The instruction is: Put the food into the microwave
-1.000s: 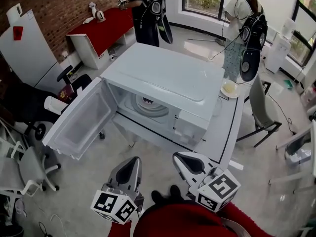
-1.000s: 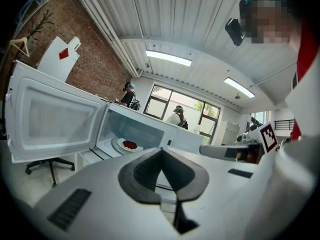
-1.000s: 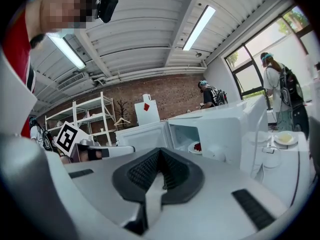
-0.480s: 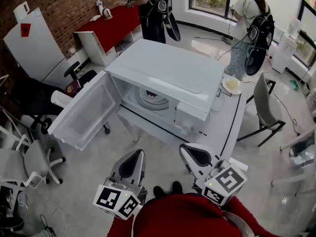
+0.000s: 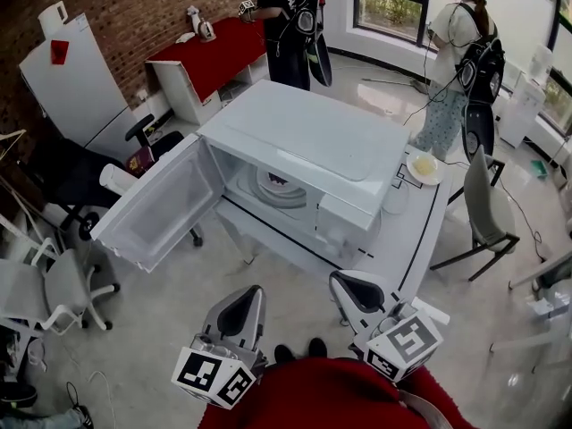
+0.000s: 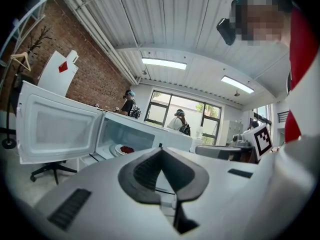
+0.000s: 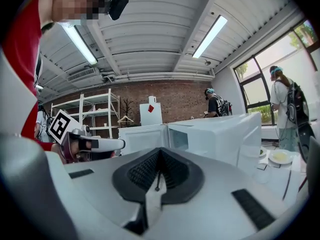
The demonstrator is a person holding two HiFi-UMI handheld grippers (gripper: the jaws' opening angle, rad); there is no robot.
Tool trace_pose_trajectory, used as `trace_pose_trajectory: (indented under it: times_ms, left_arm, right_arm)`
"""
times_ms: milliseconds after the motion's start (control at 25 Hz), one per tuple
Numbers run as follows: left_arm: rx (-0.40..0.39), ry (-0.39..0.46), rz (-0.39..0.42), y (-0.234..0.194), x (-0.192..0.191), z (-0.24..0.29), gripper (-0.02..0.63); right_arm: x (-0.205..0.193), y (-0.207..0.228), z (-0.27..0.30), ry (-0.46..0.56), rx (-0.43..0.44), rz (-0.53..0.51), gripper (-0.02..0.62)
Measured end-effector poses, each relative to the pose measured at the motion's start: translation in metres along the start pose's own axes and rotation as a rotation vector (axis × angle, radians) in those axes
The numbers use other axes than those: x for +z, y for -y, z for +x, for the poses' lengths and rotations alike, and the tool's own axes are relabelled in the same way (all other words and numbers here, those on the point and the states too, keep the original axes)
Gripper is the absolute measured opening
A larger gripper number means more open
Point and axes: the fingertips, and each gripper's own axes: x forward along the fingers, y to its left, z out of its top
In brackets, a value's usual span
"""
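Standing on the white surface (image 5: pixel 407 239) with its door (image 5: pixel 156 208) swung wide, the microwave (image 5: pixel 304 137) holds a plate of red food (image 5: pixel 279 184) inside. A second plate (image 5: pixel 424 165) lies beside it. Left gripper (image 5: pixel 253 295) and right gripper (image 5: pixel 344 284) have fingers closed together, empty, short of the microwave.

Your head camera looks steeply down from above, over the left gripper (image 5: pixel 256 291) and right gripper (image 5: pixel 338 281), onto the open microwave (image 5: pixel 304 150). Each gripper camera sits low, looking nearly level along its jaws: left into the cavity, right at the microwave's front corner. All three share it.
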Motion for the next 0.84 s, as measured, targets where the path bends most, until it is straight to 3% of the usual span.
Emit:
trace_pose_trajectory:
  times_ms: [840]
  left_arm:
    - [0.055,0.042,-0.019,0.0015,0.0051,-0.0013,0.009]
  right_arm:
    - [0.001,-0.0004,-0.006,-0.016,0.045,-0.063,0.012]
